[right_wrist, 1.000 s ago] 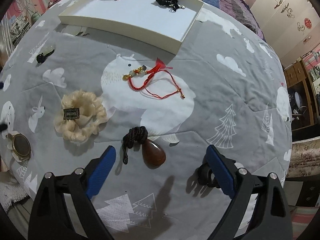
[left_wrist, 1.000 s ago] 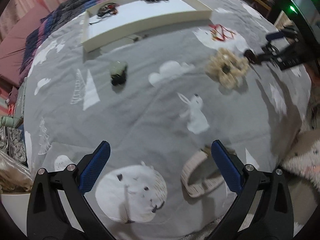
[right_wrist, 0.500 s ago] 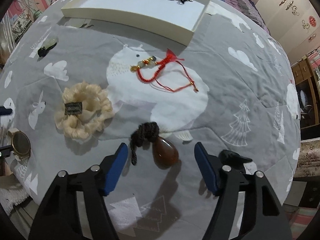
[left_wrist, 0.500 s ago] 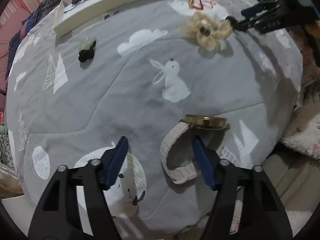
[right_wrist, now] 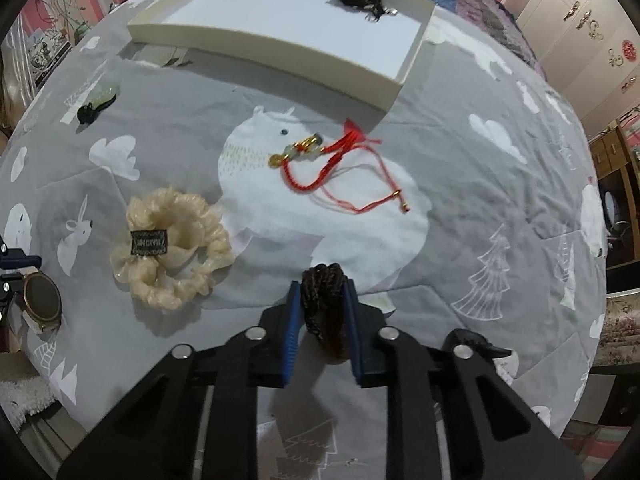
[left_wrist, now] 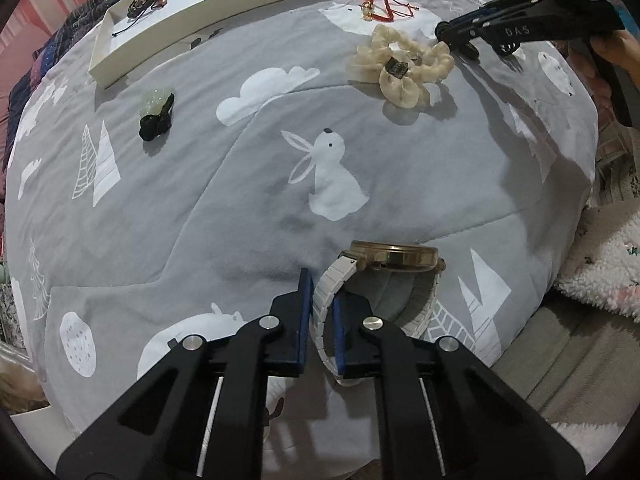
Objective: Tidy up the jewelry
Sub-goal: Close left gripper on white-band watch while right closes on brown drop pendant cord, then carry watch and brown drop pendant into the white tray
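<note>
A gold-cased watch (left_wrist: 394, 258) with a white strap stands on edge on the grey printed bedspread. My left gripper (left_wrist: 320, 292) has its closing jaws pressed on the strap's left side. In the right wrist view, my right gripper (right_wrist: 322, 288) is closing too, its blue pads squeezing the brown pendant (right_wrist: 326, 320) and its dark braided cord. The same watch (right_wrist: 40, 300) shows at the far left there. The right gripper (left_wrist: 460, 34) also appears at the top right of the left wrist view, beside the cream scrunchie (left_wrist: 400, 68).
A white tray (right_wrist: 280, 50) at the far side holds two dark cord pieces. Loose on the bedspread lie a red string bracelet (right_wrist: 340, 164), the scrunchie (right_wrist: 172, 248) and a green pendant (left_wrist: 156, 110). A small dark item (right_wrist: 476, 344) lies by the right finger. The bed edge drops off nearby.
Both grippers went from wide open to nearly closed. The left one dropped onto the watch and caught its strap. The right one stayed put and closed on the brown pendant.
</note>
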Available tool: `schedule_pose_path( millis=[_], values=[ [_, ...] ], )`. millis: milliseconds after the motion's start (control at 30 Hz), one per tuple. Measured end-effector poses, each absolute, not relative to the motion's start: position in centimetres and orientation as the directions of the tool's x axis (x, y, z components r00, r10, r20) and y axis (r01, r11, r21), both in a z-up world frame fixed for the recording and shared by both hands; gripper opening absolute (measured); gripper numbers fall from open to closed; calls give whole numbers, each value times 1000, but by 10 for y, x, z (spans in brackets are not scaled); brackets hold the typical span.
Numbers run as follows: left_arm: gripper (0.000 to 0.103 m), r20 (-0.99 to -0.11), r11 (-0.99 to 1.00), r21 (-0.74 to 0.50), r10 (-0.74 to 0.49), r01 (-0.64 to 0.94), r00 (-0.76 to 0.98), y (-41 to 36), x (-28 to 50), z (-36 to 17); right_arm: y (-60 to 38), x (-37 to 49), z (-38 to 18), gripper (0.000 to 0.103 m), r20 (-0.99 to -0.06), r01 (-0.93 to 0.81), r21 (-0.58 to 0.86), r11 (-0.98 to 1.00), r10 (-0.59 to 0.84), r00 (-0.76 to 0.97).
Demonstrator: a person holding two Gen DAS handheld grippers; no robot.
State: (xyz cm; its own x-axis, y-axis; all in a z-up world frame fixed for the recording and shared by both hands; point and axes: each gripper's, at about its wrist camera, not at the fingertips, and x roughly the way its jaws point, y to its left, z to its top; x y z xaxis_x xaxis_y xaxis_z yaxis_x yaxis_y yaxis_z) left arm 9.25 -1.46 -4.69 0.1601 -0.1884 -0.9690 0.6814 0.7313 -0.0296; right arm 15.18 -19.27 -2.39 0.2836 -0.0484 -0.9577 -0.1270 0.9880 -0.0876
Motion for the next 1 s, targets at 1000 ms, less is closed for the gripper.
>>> schedule_pose_path(
  millis=[1000],
  values=[
    [8,-857,867,59,-211,495,471,-16,244,49,-224,235,59,13,-843,4,-28,1000,-26,537]
  ],
)
